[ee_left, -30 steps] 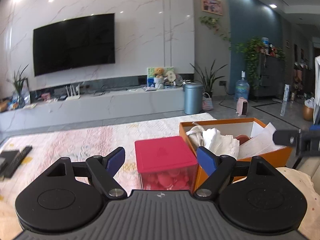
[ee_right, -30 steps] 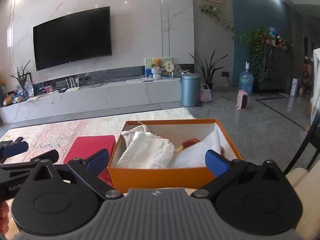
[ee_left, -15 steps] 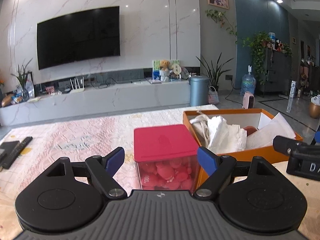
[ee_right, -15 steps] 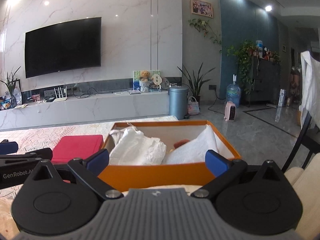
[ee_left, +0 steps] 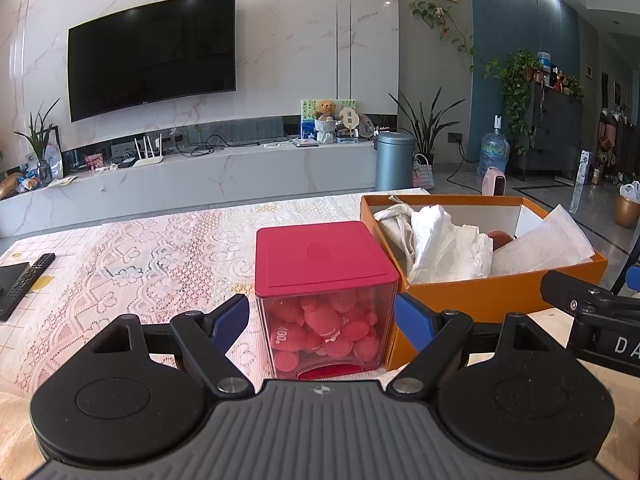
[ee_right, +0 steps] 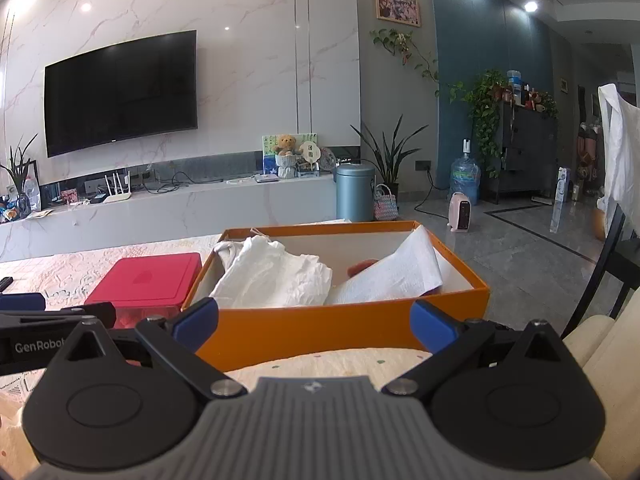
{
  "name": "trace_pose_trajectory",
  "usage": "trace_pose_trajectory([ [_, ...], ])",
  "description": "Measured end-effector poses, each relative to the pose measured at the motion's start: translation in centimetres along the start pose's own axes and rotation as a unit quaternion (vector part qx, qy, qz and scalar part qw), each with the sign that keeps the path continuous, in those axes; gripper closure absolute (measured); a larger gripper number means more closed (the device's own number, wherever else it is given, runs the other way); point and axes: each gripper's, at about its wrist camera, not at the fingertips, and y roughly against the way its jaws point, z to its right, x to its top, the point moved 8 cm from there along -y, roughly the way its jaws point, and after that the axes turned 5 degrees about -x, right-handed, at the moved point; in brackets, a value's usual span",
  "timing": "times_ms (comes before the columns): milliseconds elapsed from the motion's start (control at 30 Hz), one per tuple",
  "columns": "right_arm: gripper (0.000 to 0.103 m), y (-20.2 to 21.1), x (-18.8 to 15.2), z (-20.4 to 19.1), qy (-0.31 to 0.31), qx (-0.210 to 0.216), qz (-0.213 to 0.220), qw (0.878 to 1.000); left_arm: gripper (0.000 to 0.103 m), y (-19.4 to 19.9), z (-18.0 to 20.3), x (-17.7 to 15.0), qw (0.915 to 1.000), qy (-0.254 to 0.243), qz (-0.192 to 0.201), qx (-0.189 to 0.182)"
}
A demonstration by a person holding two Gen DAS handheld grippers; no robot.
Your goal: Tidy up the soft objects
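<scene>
Both cameras have come lower and nearer since a second ago: the red-lidded clear container [ee_left: 326, 300] now shows its whole front wall between the blue tips of the left tongs [ee_left: 322, 322], where before mostly its lid showed. Those tongs are spread wide, one tip on each side of the container; whether either tip touches its walls cannot be told. The right tongs [ee_right: 314, 318] are also spread, empty, hovering just in front of the near wall of the orange box [ee_right: 340, 326].

Much is hidden. Pink rounded soft pieces [ee_left: 324, 330] pack the lower part of the container; one bears white print too small to read. Inside the box, crumpled white cloth [ee_right: 276, 276] lies at the left and a stiff white sheet [ee_right: 396, 274] leans at the right, and between them only a sliver of something reddish [ee_right: 360, 267] peeks out, its shape unclear. The box floor is covered.

Container and box stand side by side, touching or nearly so, on the lace-covered tabletop [ee_left: 140, 256], the container to the left. At the far left edge a black remote [ee_left: 26, 278] is cut off by the frame.
</scene>
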Motion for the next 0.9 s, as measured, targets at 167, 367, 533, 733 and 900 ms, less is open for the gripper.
trace_pose_trajectory([
  [167,0.003,-0.05,-0.11,0.0,0.0,0.003,-0.006,1.0,0.006,0.07,-0.33,-0.18,0.9999,0.009,-0.009,0.001],
  [367,0.003,-0.35,-0.19,0.13,-0.003,0.005,-0.013,1.0,0.006,0.17,-0.29,-0.22,0.9999,0.009,-0.012,0.003],
  [533,0.003,-0.41,-0.23,0.15,-0.002,0.006,-0.014,1.0,0.006,0.16,-0.39,-0.13,0.9999,0.008,-0.01,0.004],
  [733,0.003,-0.36,-0.29,0.05,-0.001,0.006,-0.015,1.0,0.006,0.17,-0.4,-0.15,0.9999,0.008,-0.01,0.004],
  [900,0.003,-0.53,-0.38,0.02,0.001,0.007,-0.019,1.0,0.006,0.16,-0.42,-0.15,0.9999,0.009,-0.01,0.003],
])
